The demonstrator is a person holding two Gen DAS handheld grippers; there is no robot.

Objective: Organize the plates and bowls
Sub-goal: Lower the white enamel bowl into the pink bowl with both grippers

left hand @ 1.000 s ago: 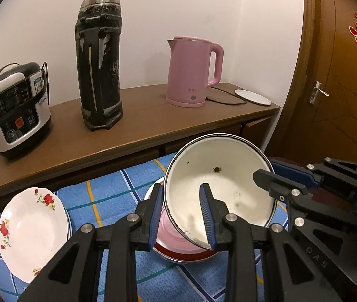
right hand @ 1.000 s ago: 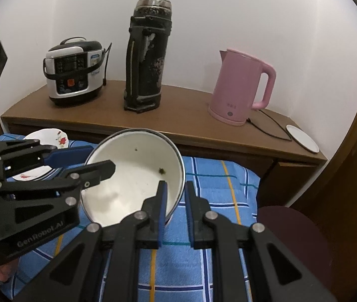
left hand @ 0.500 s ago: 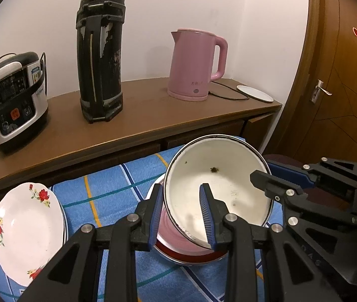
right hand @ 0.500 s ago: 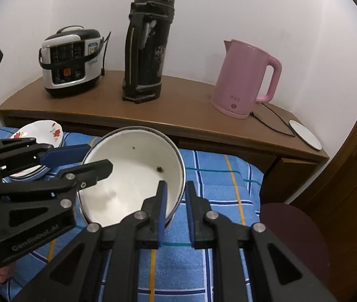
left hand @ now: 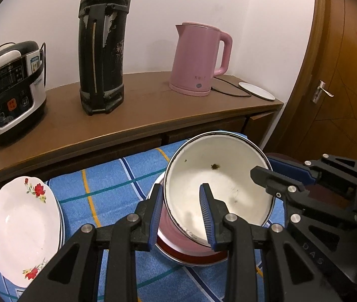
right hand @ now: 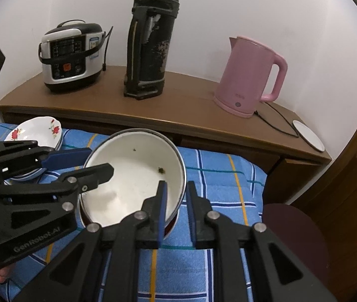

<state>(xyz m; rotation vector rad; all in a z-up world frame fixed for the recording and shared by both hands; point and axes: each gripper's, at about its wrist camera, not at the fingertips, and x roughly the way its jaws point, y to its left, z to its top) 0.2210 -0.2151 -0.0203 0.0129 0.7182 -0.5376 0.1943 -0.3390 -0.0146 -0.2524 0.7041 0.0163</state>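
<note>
A bowl, white inside and pink outside, sits tilted in a red bowl on the blue checked cloth. My left gripper is shut on its near-left wall, one pad inside and one outside. My right gripper is shut on the bowl's right rim, which passes between its blue pads. Each gripper shows in the other view: the right gripper at the bowl's right, the left gripper at its left. A stack of white flowered plates lies on the cloth to the left.
Behind the cloth runs a wooden sideboard with a rice cooker, a tall black flask, a pink kettle and a small white disc. A wooden door is at the right, a dark red stool beside the cloth.
Both grippers and the bowl between them have sunk slightly toward the red bowl. Both grips on the bowl look the same.
</note>
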